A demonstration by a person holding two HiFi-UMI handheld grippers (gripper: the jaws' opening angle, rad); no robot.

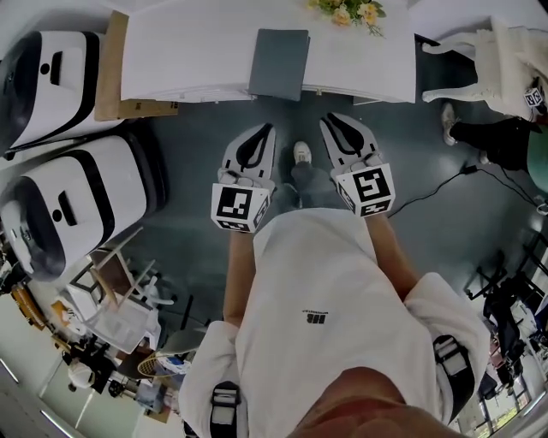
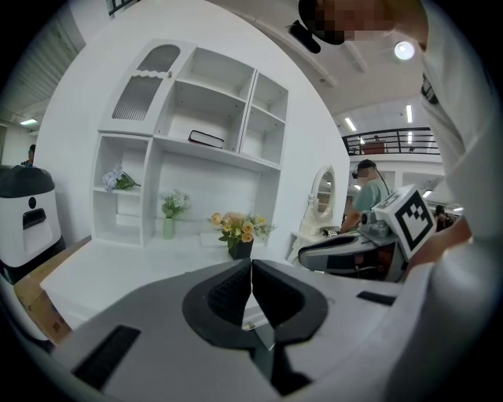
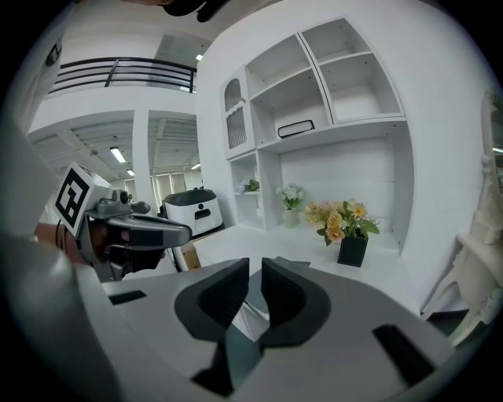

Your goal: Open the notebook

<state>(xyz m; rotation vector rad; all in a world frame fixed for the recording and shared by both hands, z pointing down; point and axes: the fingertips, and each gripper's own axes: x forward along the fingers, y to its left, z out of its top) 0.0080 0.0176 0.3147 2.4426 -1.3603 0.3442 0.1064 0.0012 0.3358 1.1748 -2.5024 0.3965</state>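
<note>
A closed grey notebook (image 1: 278, 64) lies on the white table (image 1: 188, 51), at its front edge. Both grippers hang over the floor just short of that edge, pointing at the table. My left gripper (image 1: 264, 128) sits below and slightly left of the notebook, its jaws shut with nothing in them (image 2: 251, 271). My right gripper (image 1: 330, 120) is below and to the right of the notebook, its jaws shut and empty too (image 3: 255, 275). Neither gripper touches the notebook. Each gripper view also shows the other gripper off to one side.
A black pot of yellow flowers (image 1: 347, 10) stands at the table's back, before a white shelf unit (image 2: 196, 141). Two white machines (image 1: 77, 205) and a cardboard box (image 1: 111, 77) stand left. A white chair (image 1: 488, 60), another person (image 1: 505, 137) and a floor cable (image 1: 428, 192) are right.
</note>
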